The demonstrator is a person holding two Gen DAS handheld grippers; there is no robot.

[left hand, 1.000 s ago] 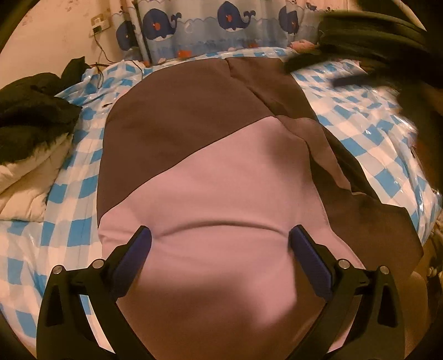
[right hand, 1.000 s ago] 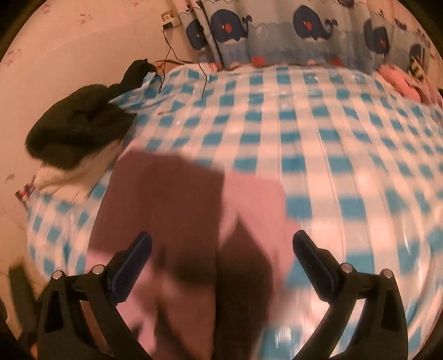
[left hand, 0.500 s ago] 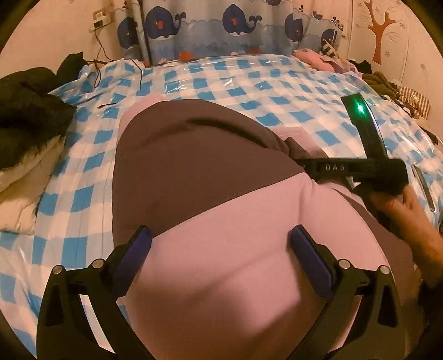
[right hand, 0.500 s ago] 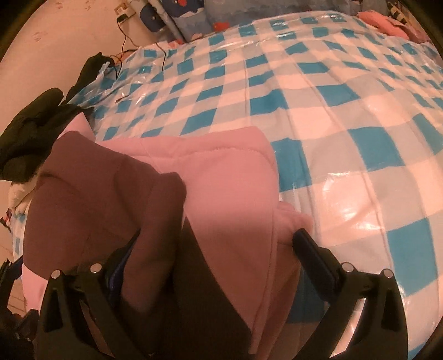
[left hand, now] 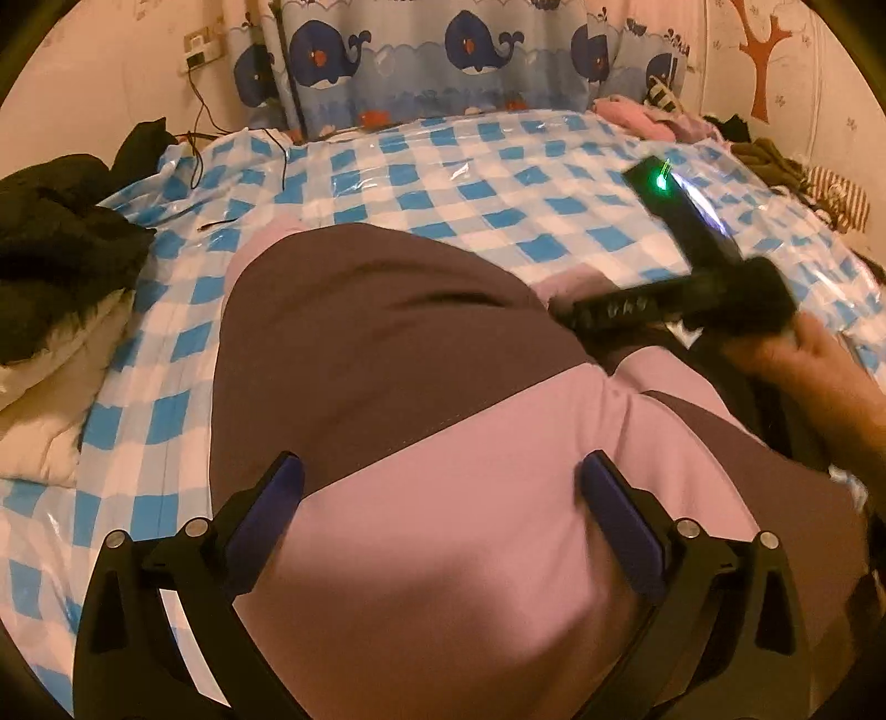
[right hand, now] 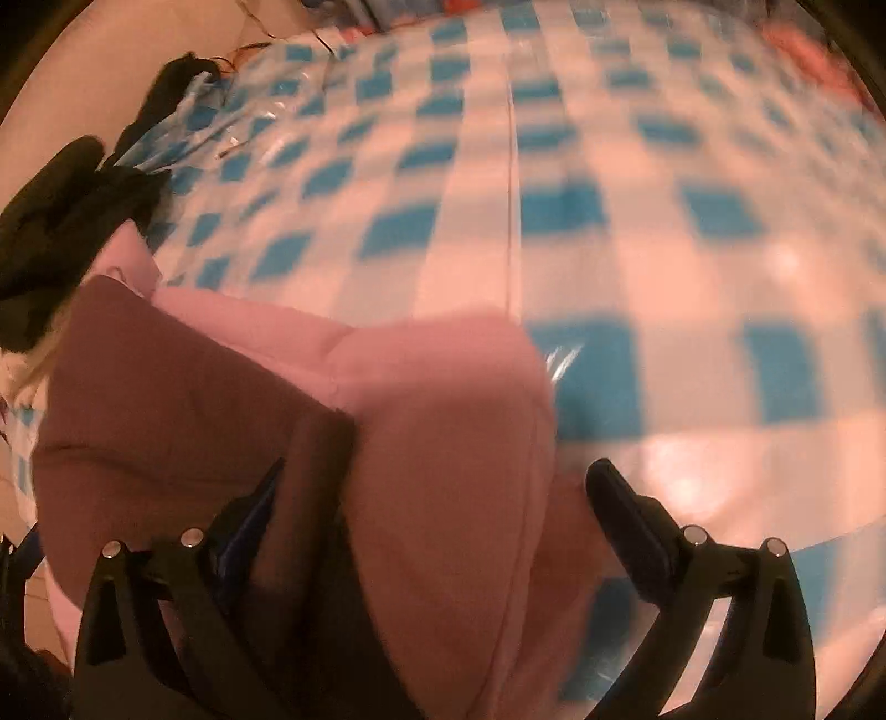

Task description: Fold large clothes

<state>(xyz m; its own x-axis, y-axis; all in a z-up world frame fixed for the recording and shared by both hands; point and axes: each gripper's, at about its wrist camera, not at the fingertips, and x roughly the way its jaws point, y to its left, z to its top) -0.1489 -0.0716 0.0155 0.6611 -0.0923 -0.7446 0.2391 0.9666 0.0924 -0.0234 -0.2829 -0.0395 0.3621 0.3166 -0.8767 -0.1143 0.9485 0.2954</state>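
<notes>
Checked bed sheet [left hand: 443,183]: garment [left hand: 387,354] unchanged; right gripper [right hand: 437,498] lifted slightly, left gripper [left hand: 437,498] static, both wide apart.

Bed under a glossy blue-and-white checked plastic sheet [left hand: 421,183]; blue whale-print curtain [left hand: 443,61] behind it; cream wall [left hand: 111,72] with a white power strip [left hand: 202,47]; brown tree-shaped wall decal [left hand: 761,61]. Warm, dim indoor light.
</notes>
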